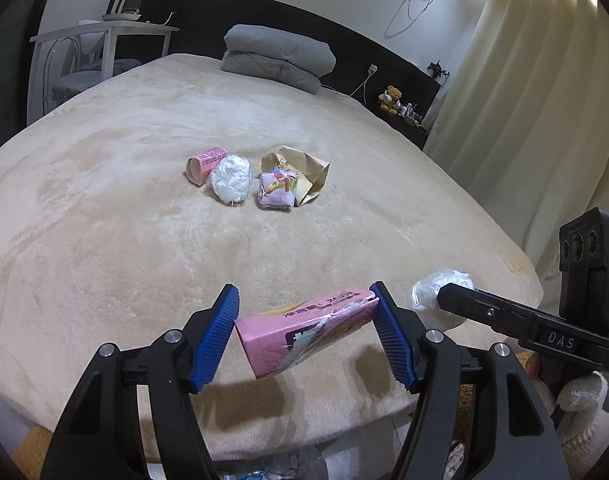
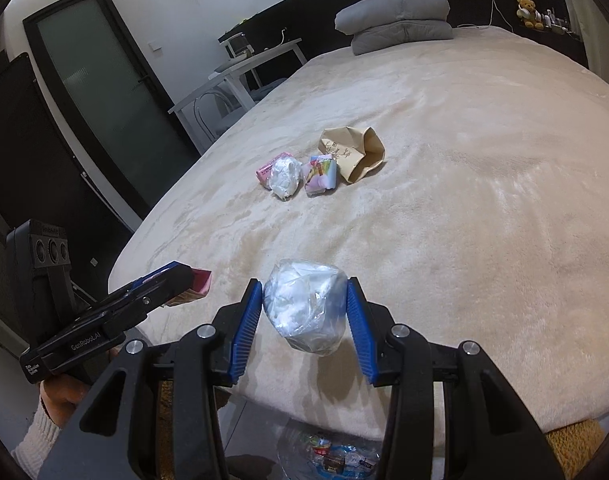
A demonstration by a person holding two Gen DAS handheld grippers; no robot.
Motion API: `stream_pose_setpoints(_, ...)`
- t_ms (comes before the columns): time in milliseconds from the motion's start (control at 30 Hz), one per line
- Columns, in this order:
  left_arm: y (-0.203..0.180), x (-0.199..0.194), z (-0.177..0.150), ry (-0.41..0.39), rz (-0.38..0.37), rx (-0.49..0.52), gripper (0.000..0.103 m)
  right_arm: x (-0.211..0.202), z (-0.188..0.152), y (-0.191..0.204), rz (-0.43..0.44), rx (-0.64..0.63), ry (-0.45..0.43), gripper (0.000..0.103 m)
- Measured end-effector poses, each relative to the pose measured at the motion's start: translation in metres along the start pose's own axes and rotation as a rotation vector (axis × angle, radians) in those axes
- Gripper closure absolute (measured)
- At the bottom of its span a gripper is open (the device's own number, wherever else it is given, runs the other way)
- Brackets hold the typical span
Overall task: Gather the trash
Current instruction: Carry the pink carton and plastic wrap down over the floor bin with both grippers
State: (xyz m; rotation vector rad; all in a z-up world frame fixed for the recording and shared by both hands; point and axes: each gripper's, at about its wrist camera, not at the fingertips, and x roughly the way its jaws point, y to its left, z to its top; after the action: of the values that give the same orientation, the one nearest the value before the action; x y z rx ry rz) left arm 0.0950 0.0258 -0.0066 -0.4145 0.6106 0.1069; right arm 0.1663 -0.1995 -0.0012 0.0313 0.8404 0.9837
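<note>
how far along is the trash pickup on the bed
Done: some wrappers already lie in the clear bag below the bed edge. In hand: left gripper clamps a pink carton; right gripper clamps a crumpled plastic wad. Left on the bed: second pink carton, white wad, colourful wrapper, brown paper bag.

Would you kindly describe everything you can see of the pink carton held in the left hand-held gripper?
The pink carton is a small box, seemingly of printed card, with dark print on one side and a torn clear film clinging to it. It looks slightly crushed. It hangs tilted above the near edge of the bed, clamped end to end between the blue ribbed pads of the left hand-held gripper. Nothing else touches it. In the right wrist view only its pink end shows.
</note>
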Motion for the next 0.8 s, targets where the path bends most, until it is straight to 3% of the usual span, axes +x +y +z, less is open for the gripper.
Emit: stream_pose_setpoints(800, -0.029, -0.056, -0.063, -0.043, -0.027, -0.012, 0.037, -0.057, -0.079, 0.041, -0.062, -0.086, -0.065, 0.059)
